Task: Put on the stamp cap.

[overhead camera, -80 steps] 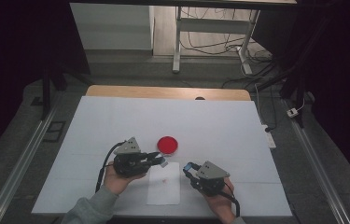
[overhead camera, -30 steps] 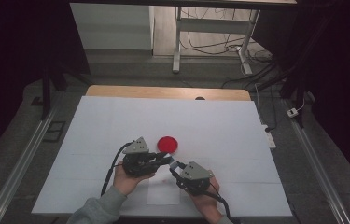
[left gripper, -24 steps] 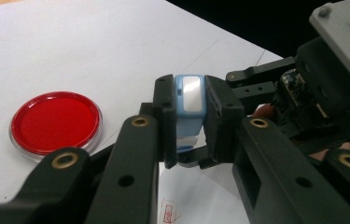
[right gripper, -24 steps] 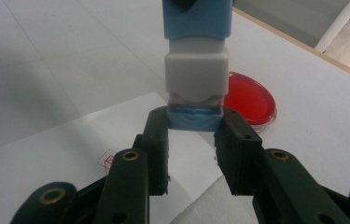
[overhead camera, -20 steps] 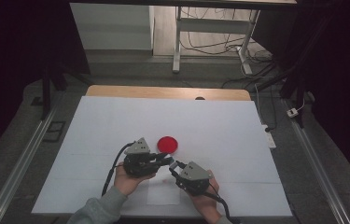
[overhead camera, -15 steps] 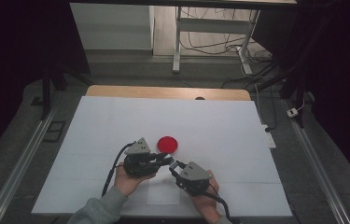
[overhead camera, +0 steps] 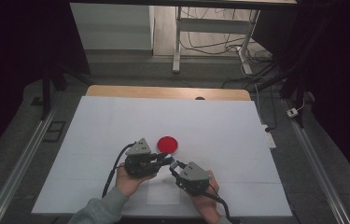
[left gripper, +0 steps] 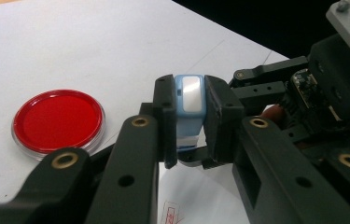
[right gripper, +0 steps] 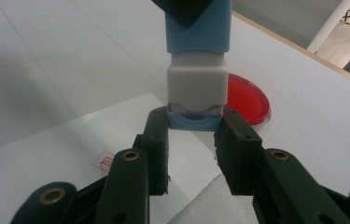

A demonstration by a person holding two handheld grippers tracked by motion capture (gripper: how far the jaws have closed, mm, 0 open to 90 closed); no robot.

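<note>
A small light-blue and white object [overhead camera: 171,163] hangs just above the table, held from both ends. My left gripper [left gripper: 190,93] is shut on its blue end, which has a pale silvery face [left gripper: 191,92]. My right gripper [right gripper: 195,123] is shut on the other blue tip, just below the object's white middle block [right gripper: 196,88]. In the high view the left gripper [overhead camera: 165,160] and right gripper [overhead camera: 176,165] meet tip to tip near the table's front. A red disc in a clear round dish [overhead camera: 167,143] lies flat just beyond them.
A white paper sheet [overhead camera: 163,191] with a small red mark lies under the grippers at the front edge. The white table top [overhead camera: 219,121] stretches away behind the red disc [right gripper: 249,100]. Beyond its far wooden edge the floor holds cables and a desk frame.
Since the earliest frame both hands have moved toward the middle, and the gripper tips have met at the object. Over the last second nothing has moved.
</note>
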